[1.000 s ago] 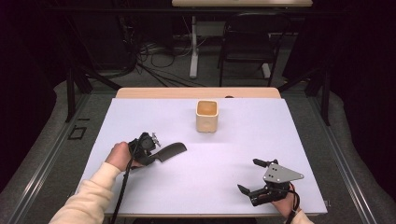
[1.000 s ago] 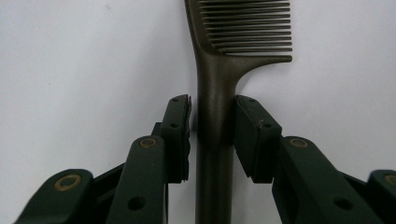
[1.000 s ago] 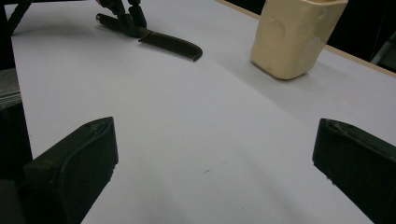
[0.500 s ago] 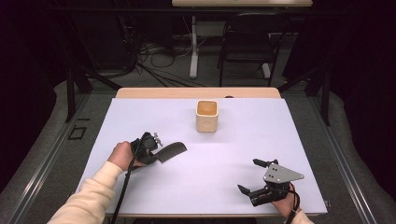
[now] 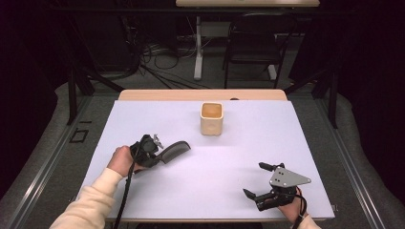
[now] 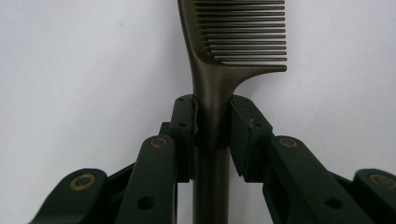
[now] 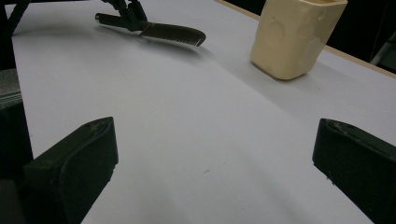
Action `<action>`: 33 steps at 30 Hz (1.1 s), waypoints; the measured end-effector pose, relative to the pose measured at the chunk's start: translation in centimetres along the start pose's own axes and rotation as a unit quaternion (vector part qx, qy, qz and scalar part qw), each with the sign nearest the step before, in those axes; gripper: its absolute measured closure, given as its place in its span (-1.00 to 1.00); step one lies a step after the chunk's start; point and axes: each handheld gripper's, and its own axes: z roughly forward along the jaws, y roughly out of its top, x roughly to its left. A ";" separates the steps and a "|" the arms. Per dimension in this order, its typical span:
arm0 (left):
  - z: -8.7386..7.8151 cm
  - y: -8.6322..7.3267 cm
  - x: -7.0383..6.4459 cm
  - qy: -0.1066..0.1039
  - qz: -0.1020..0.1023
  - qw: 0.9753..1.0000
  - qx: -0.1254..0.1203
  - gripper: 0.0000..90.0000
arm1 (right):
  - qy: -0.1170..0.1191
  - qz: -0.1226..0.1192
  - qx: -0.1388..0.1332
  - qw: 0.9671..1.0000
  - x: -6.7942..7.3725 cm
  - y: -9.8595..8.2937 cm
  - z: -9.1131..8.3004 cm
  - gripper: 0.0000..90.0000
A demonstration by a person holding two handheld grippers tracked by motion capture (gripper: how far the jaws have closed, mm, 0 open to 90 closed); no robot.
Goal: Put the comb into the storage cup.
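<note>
Dark room and tangled cables sit behind a white counter [image 5: 305, 143] in the top of the high view. A cream cup [image 5: 212, 118] stands near the middle top of the counter. Lower left of it, the left hand-held gripper [image 5: 160, 156] is squeezed tight on the handle of a dark comb [image 5: 175, 149]. In the left gripper view the two pads pinch the thin handle just below the teeth, and the teeth point to the top of the frame. The comb seems to hang just over the counter, low and nearly flat.

The right hand-held gripper [image 5: 261, 183] waits at the lower right, jaws wide apart, holding nothing.

The comb handle is smooth and skinny, so it might spin or slip out if the hand tips fast. If it goes to the cup, a bump on the rim could knock the cup over.
</note>
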 end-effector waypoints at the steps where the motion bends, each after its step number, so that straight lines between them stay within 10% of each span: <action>1: -0.2 -0.1 0.0 -0.001 -0.003 1.000 -0.006 0.60 | 0.000 0.000 0.000 1.000 0.0 0.0 0.0 -1.00; 13: -1.2 -1.4 0.6 -0.034 -0.040 0.996 -0.068 0.60 | 0.000 -0.001 0.000 1.000 -0.1 0.0 0.0 -1.00; 33: -2.4 -1.9 0.5 -0.016 -0.068 0.989 -0.129 0.60 | 0.000 -0.001 0.000 1.000 -0.1 0.0 0.0 -1.00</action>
